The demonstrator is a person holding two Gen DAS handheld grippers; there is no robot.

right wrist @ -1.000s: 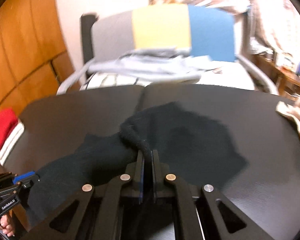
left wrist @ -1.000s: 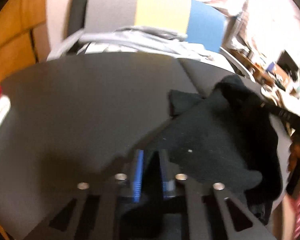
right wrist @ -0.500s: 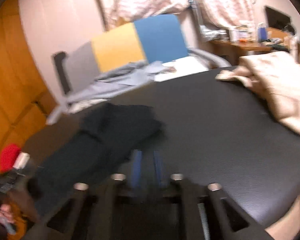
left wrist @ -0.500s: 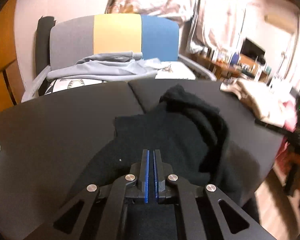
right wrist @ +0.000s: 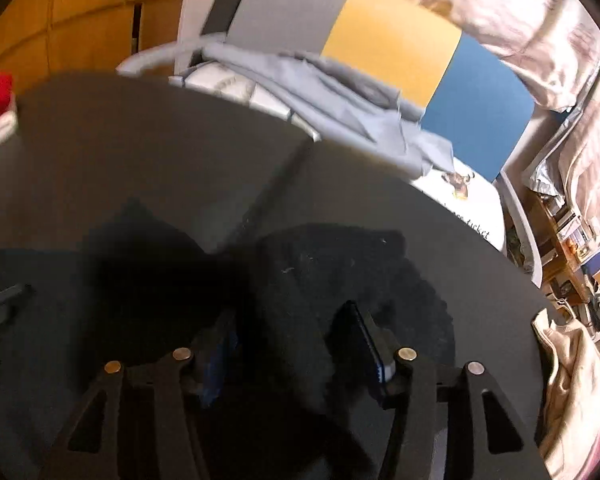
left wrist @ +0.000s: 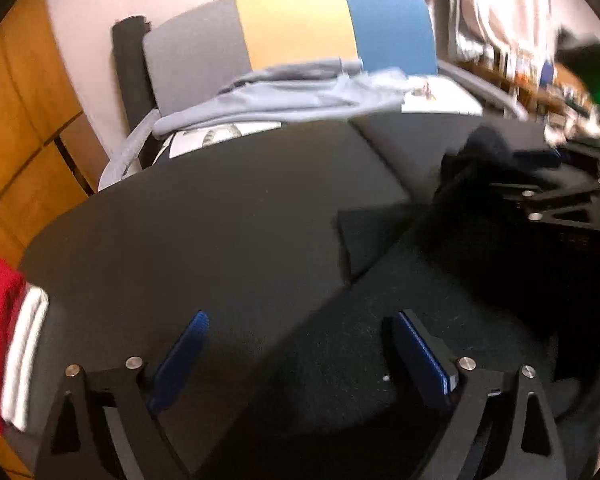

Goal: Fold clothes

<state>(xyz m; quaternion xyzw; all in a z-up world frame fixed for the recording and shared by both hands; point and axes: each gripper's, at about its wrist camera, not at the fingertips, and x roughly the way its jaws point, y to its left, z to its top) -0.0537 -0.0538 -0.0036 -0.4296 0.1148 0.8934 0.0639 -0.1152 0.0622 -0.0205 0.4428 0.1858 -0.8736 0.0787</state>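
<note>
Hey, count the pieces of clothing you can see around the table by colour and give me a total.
Black garment on the table: 1
Red and white folded item at the table's left edge: 1
Light blue-grey garment on the chair: 1
Beige garment at the table's right edge: 1
Total: 4

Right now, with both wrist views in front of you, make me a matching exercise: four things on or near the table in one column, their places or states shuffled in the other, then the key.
Things:
1. black garment
2. red and white folded clothes
3. light blue garment
4. left hand-held gripper

Places or states:
A. draped over the seat of the grey, yellow and blue chair
B. open, above the black table
C. spread on the table's right part in the left wrist view
D. at the table's left edge

Pairs: 1-C, 2-D, 3-A, 4-B
</note>
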